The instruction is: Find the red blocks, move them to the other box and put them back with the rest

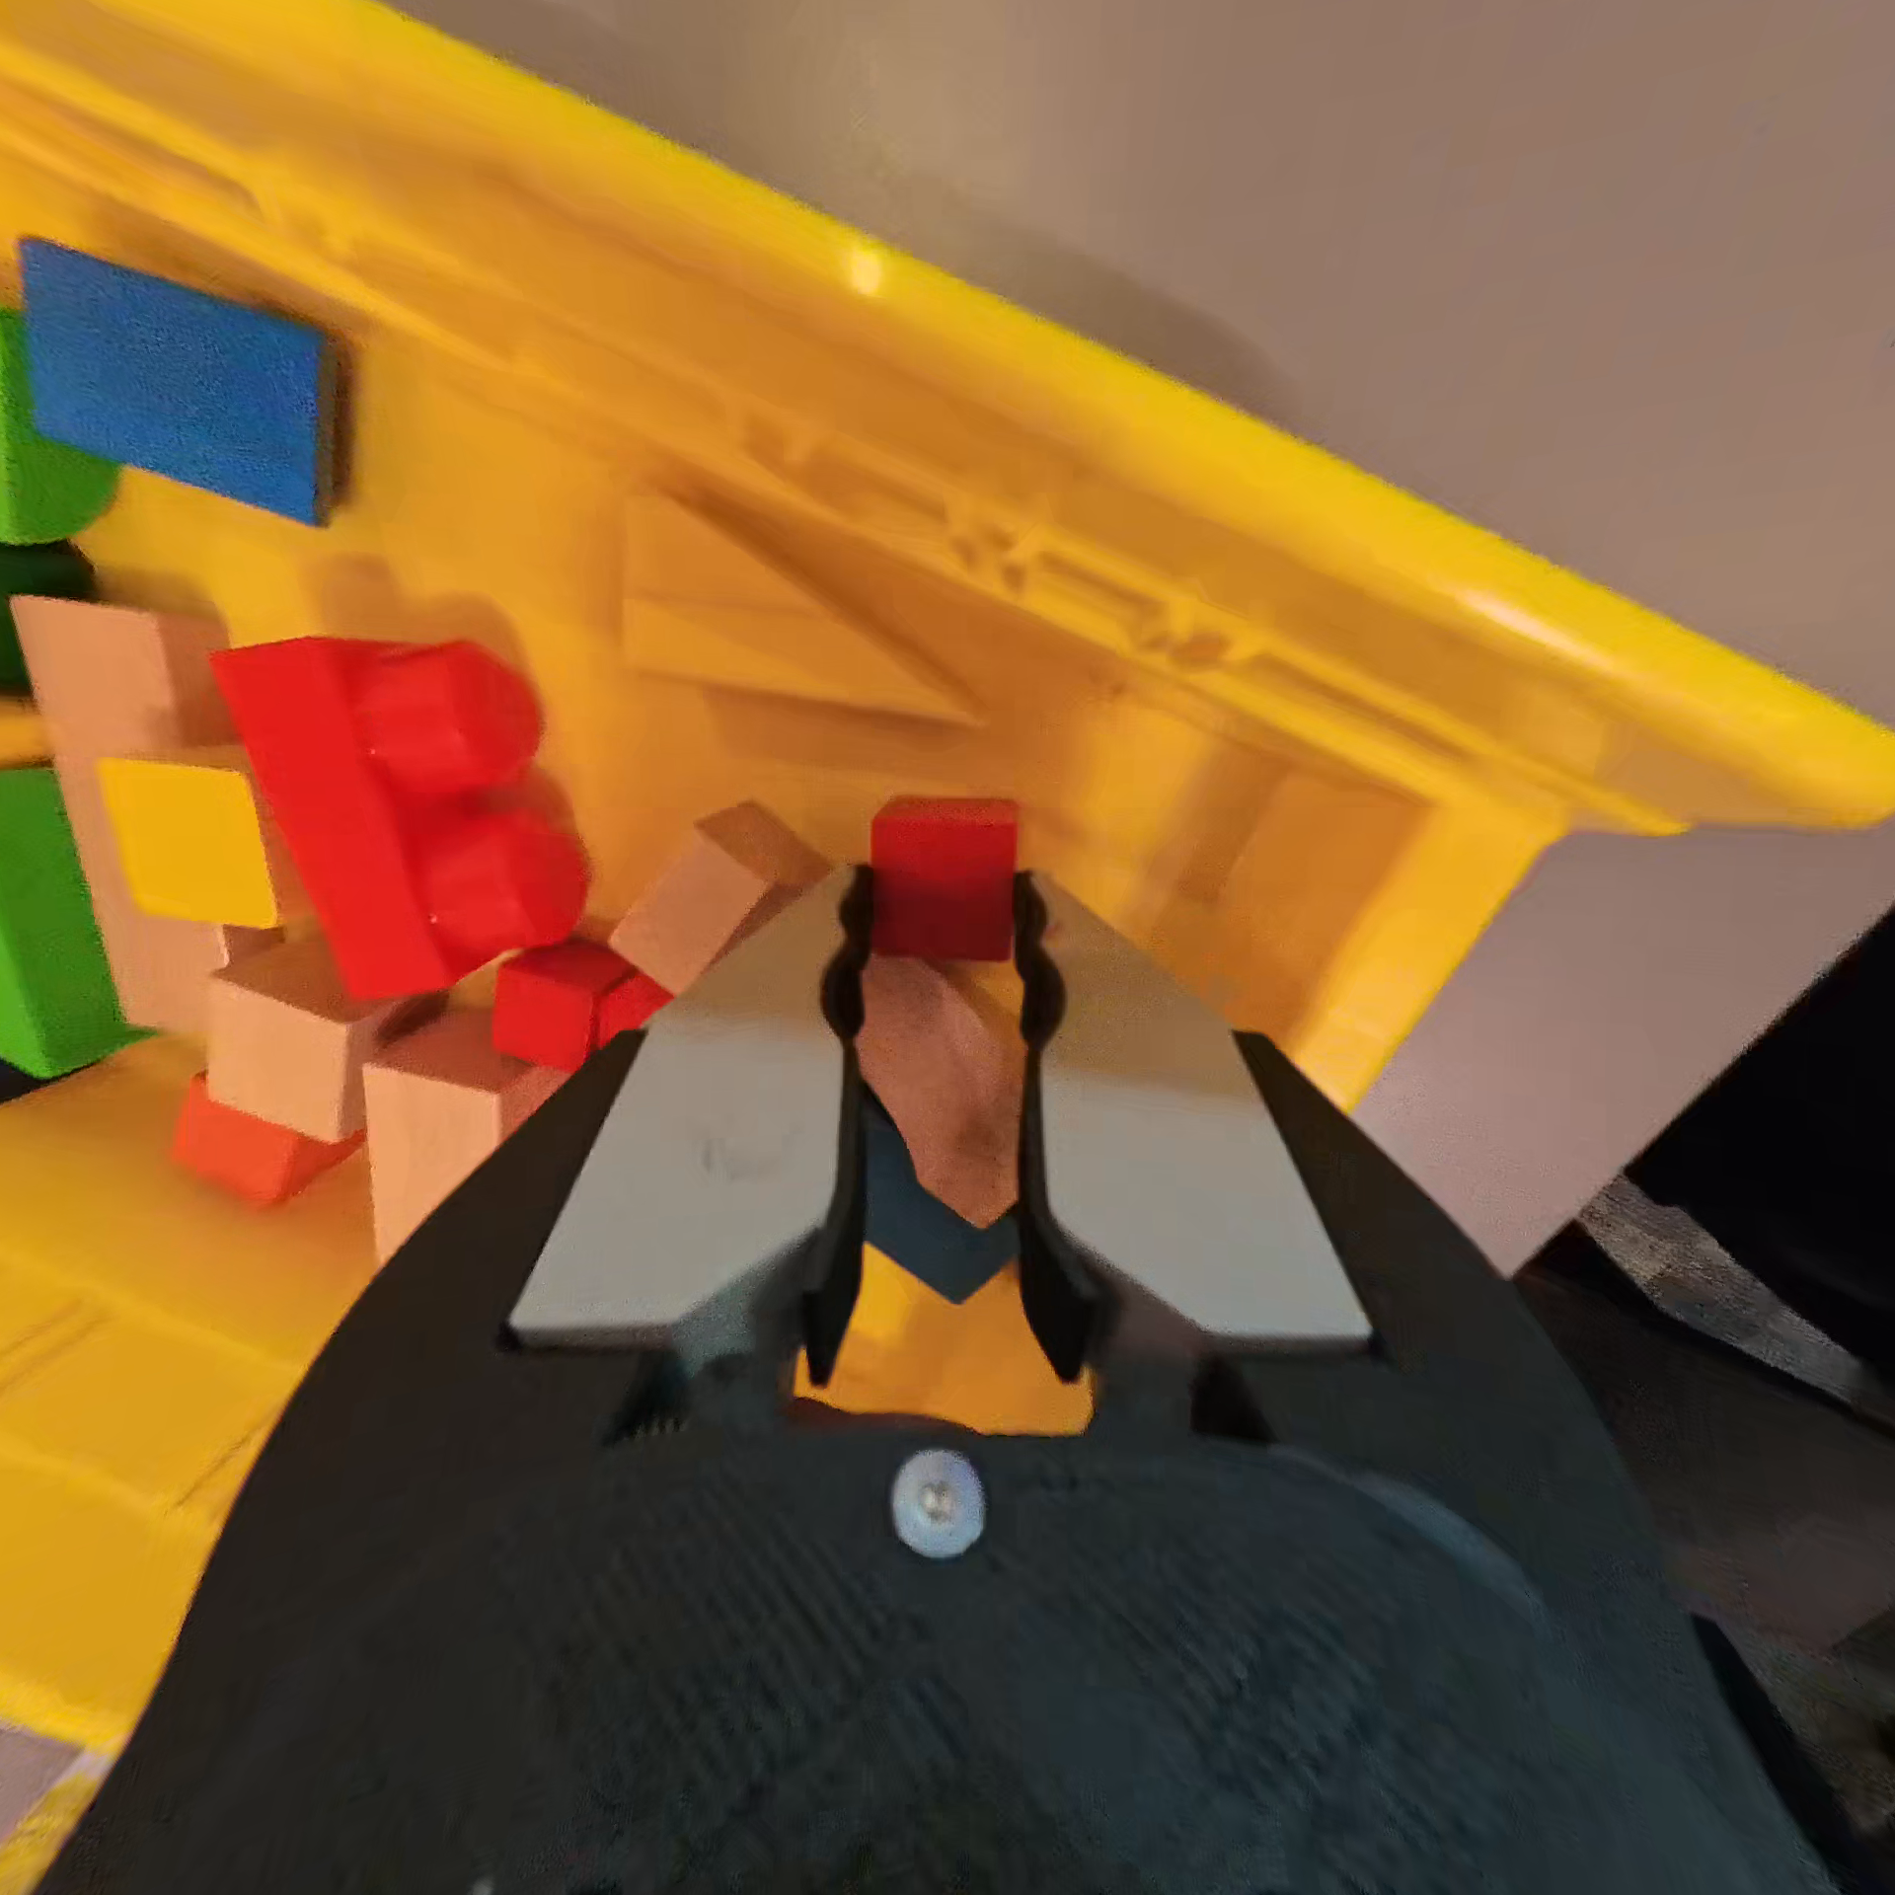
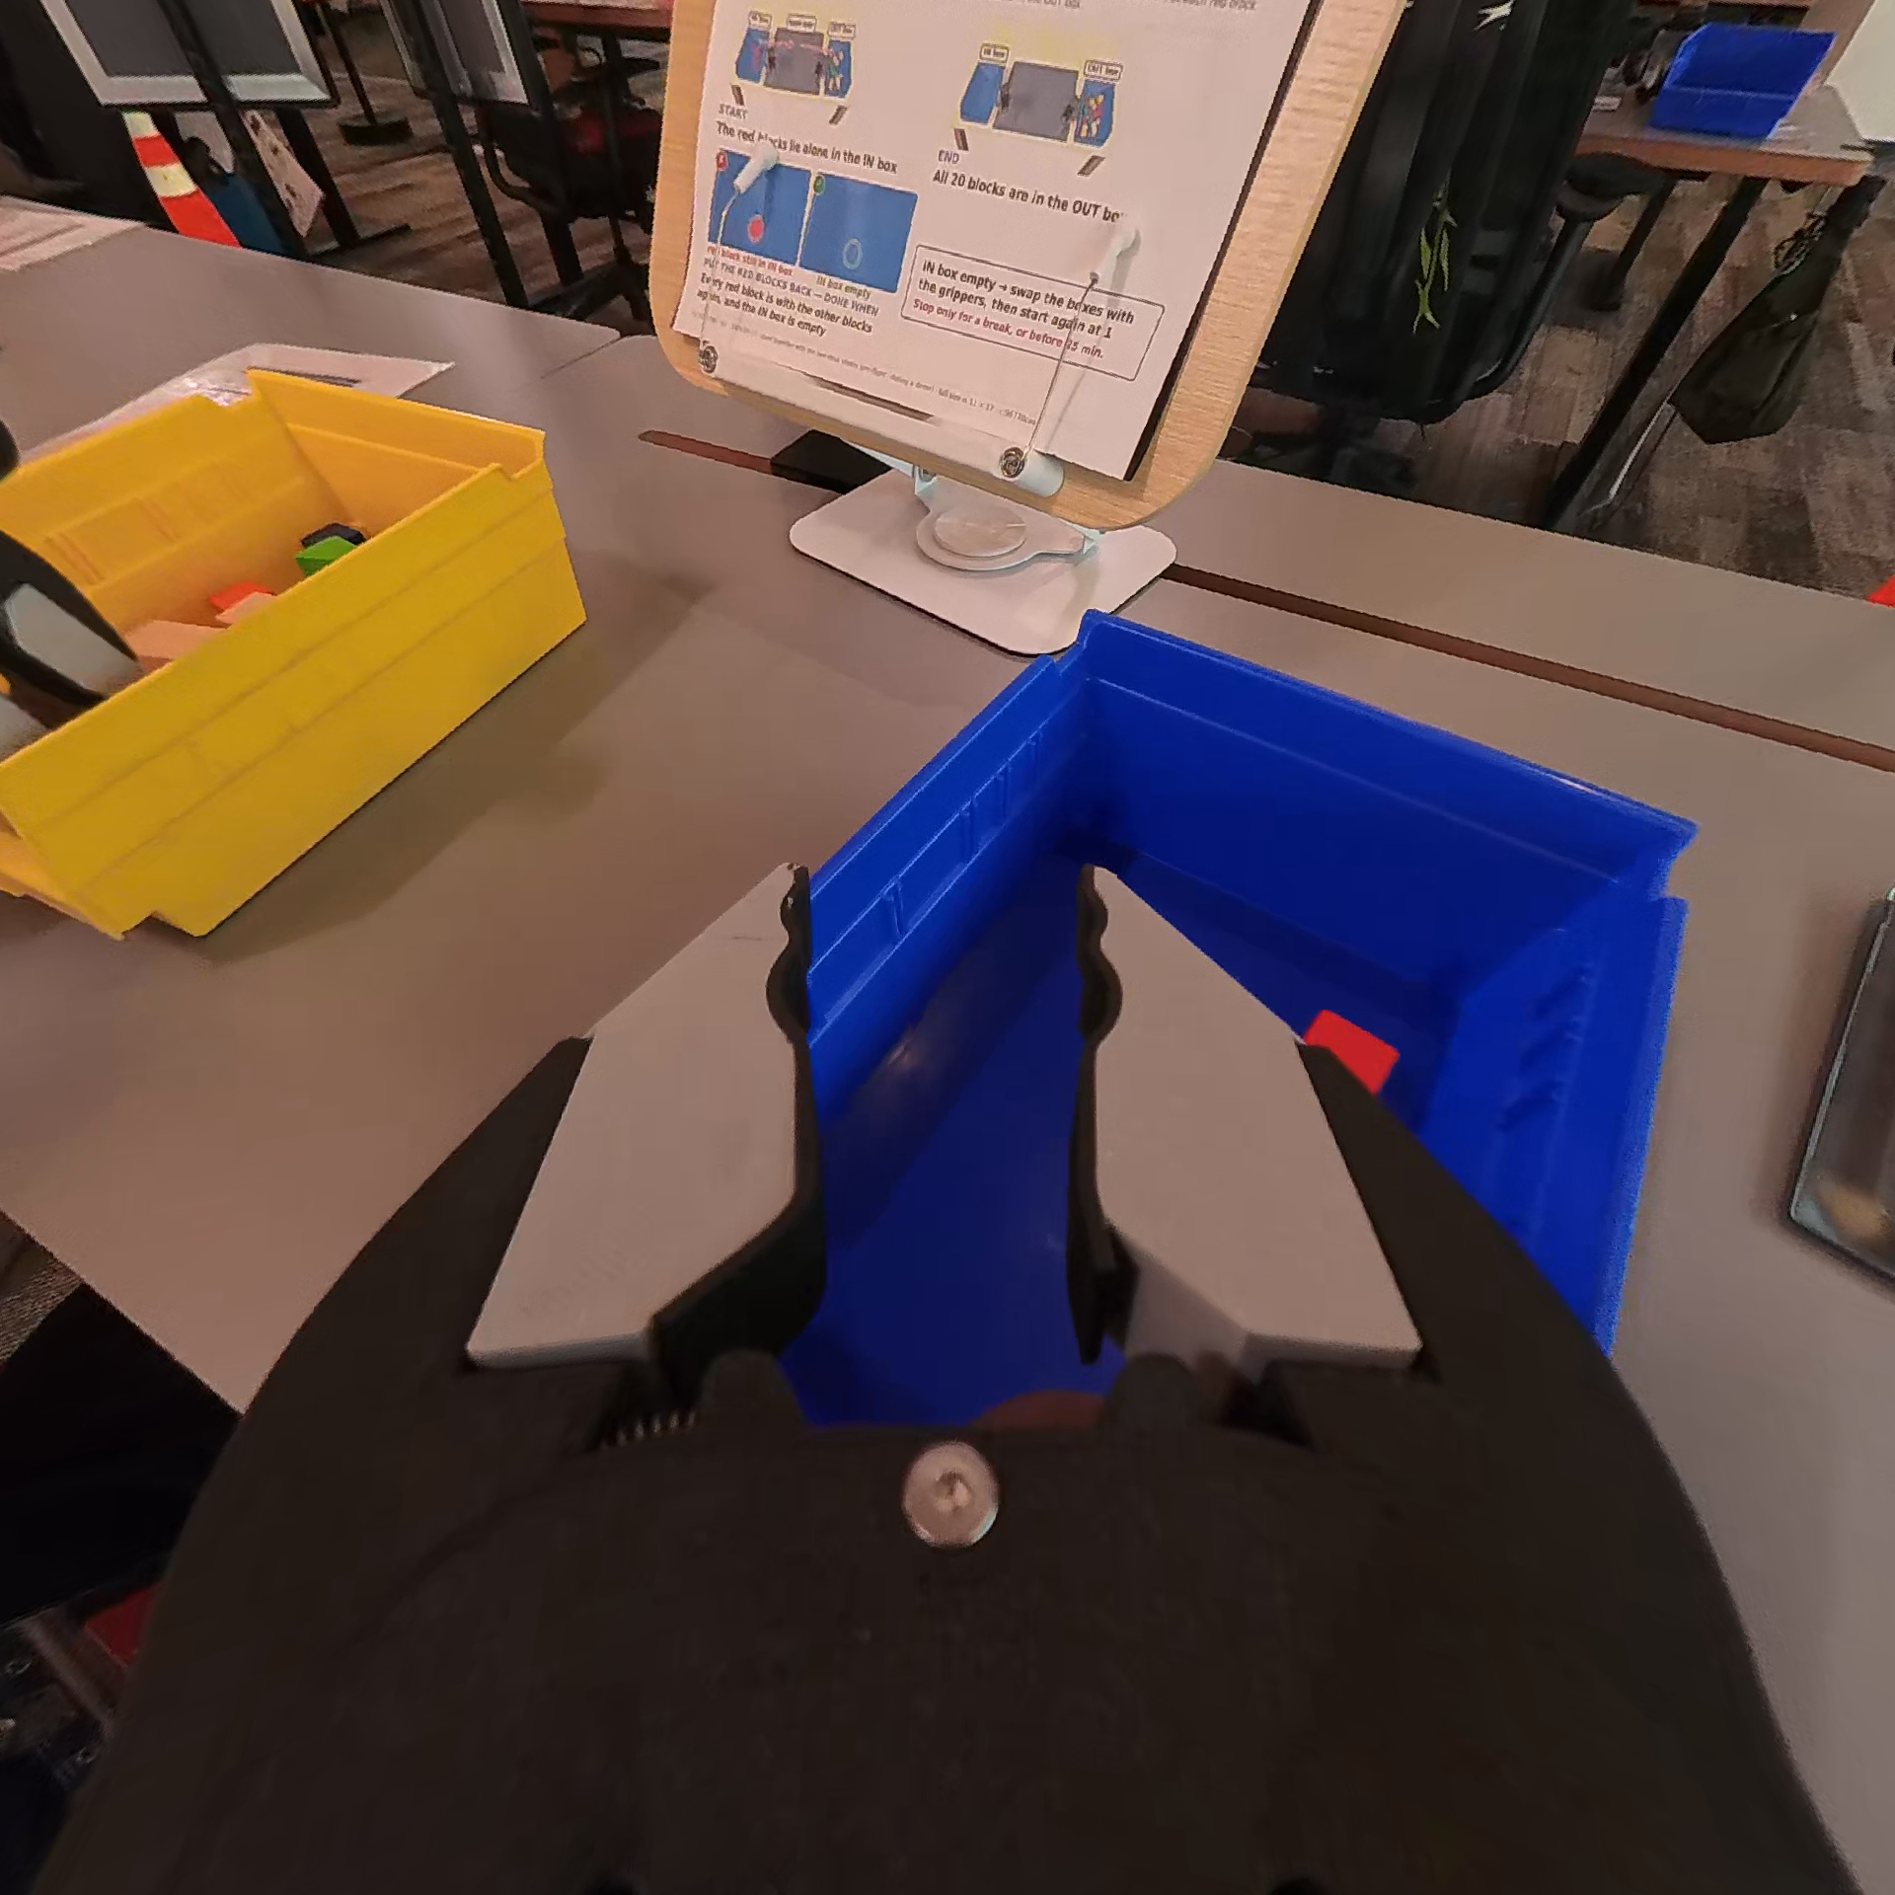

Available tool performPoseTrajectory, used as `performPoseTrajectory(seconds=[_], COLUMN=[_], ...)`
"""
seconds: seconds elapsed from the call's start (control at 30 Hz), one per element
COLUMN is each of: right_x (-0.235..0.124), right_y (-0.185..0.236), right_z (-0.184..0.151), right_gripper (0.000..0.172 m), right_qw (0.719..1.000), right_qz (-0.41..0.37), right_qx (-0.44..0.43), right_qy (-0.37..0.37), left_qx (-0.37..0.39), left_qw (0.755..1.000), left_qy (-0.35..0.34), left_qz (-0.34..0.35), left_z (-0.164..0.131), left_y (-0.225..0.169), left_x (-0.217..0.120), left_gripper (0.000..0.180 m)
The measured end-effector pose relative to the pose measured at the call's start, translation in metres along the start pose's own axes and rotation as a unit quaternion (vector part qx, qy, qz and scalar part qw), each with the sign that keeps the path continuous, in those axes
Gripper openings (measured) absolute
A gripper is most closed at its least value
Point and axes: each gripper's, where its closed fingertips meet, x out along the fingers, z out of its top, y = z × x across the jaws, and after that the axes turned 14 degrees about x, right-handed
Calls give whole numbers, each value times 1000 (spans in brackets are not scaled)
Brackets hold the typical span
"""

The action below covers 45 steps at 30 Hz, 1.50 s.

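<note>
Left gripper (image 1: 941,902) clamps small red wooden cube (image 1: 943,877) by flat sides: light, rigid; right gripper (image 2: 938,902) apart, empty.

Open-plan office: grey desks (image 2: 410,1025), monitors (image 2: 185,51), carpet, instruction sheet on stand (image 2: 974,205)

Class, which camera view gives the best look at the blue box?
The right wrist view: the blue box fills its centre, walls and floor visible, a red block inside. The left wrist view shows none of it.
</note>
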Motion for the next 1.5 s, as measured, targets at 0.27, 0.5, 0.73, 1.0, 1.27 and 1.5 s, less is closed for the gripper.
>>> performPoseTrajectory(seconds=[0.27, 0.5, 0.73, 1.0, 1.27, 1.5], right_x=[-6, -8, -16, -28, -13, 16], right_y=[-3, 3, 73, 220, 245, 182], right_z=[3, 3, 1, -37, -62, -45], right_gripper=[50, 50, 50, 52, 26, 26], right_qw=[1000, 1000, 980, 873, 853, 945], right_qz=[-1, 9, 197, 473, 493, 316], right_qx=[0, -3, 35, 62, 83, 1], right_qy=[-4, -3, 11, 100, 148, 86], left_qx=[-24, 17, 165, 337, 348, 256], left_qw=[997, 1000, 914, 719, 716, 762], left_qy=[-59, -11, -257, -496, -478, -464], left_qz=[-44, 0, 267, 352, 371, 374], left_z=[11, 1, 82, 178, 204, 190], left_y=[-10, -4, 4, -113, -126, -92], left_x=[-11, 1, -103, -176, -154, -146], left_gripper=[35, 25, 26, 25, 25, 17])
